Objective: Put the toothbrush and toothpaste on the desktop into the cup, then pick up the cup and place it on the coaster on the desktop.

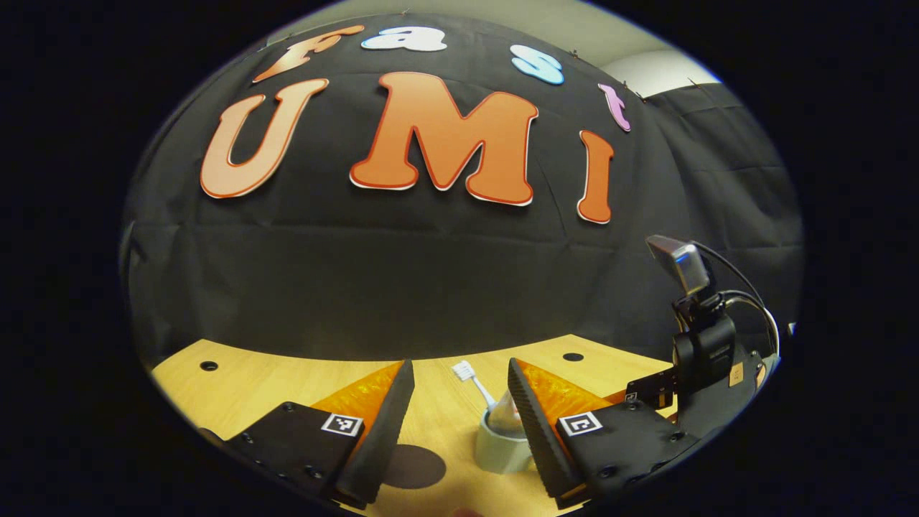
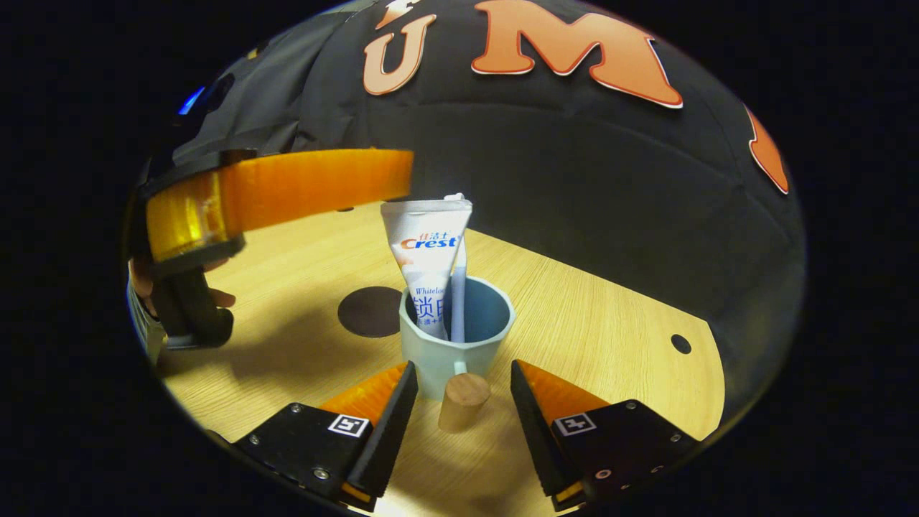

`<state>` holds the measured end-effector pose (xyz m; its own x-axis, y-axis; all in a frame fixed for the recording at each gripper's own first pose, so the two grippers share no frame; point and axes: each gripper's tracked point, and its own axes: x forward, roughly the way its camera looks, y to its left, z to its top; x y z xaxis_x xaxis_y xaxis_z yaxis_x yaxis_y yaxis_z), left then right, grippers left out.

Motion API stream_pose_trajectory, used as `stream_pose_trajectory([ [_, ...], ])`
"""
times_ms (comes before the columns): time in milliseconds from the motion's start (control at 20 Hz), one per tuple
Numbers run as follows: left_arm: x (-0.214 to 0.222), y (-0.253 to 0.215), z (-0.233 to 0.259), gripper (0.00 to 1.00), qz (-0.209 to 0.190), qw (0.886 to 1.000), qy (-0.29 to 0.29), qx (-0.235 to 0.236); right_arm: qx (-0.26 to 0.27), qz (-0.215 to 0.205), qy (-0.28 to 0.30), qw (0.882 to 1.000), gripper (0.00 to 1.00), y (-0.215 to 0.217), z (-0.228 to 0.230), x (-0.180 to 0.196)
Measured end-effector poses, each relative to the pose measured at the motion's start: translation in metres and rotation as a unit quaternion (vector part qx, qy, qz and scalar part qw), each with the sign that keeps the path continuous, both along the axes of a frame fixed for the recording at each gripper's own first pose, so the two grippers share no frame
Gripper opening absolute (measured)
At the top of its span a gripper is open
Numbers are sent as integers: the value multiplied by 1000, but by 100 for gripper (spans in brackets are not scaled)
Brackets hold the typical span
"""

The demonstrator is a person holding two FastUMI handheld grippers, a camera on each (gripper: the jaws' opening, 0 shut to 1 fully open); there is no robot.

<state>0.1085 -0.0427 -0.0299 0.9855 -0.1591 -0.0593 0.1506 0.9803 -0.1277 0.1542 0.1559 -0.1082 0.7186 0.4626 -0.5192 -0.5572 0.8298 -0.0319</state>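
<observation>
- The light wood-grain desk (image 2: 574, 301) carries everything, with small dark round holes near its edges.
- The left hand-held gripper (image 1: 459, 424), black with orange finger backs, has its fingers spread wide apart and holds nothing; in the right gripper view it (image 2: 402, 176) hangs above the desk to the left of the cup, with a person's hand (image 2: 143, 280) on its grip.
- The right hand-held gripper (image 2: 459, 413) is also spread, its two fingers standing on either side of the cup's handle without touching it.
- The pale blue-grey cup (image 2: 449, 355) stands upright on the desk, its round wooden handle knob (image 2: 463, 402) pointing between the right fingers.
- The flat dark round coaster (image 2: 370, 311) lies on the desk just beside the cup, to its left in the right gripper view, apart from it.
- The white toothpaste tube (image 2: 427, 251) stands in the cup, flat crimped end up.
- The white toothbrush (image 1: 470, 380) stands in the cup too, bristle head up, beside the tube.
</observation>
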Motion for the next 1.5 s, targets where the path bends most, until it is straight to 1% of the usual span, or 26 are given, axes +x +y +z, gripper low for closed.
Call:
stream_pose_trajectory([
  [100,-8,14,1,84,12,1000,0,3,-7,4,29,1000,75,1,-4,2],
  [250,-16,32,0,83,30,1000,4,7,-16,11,79,997,72,1,-3,-1],
  [450,-27,50,-7,84,43,999,11,0,-20,20,159,987,64,7,-9,-7],
  [500,-29,53,-9,84,46,999,13,-2,-24,20,170,985,58,9,-9,-8],
  [550,-32,57,-10,83,49,999,14,-4,-32,21,174,984,53,7,-8,-8],
  [600,-34,59,-11,83,51,999,16,-7,-43,20,175,983,42,7,-7,-10],
  [650,-35,61,-14,83,53,998,19,-9,-53,19,179,982,44,4,-9,-11],
  [700,-37,63,-15,84,54,998,22,-9,-48,14,183,982,28,0,0,-14],
  [950,-49,74,-26,83,65,997,39,-9,-42,3,180,983,20,3,-4,-9],
  [1000,-51,77,-26,84,68,997,40,-10,-43,-2,175,984,19,3,-4,-7],
  [1150,-60,82,-27,84,74,996,43,-8,-49,-13,161,986,18,1,-3,-7],
  [1500,-73,95,-28,84,90,995,46,-4,-28,6,144,989,18,4,-1,-2],
])
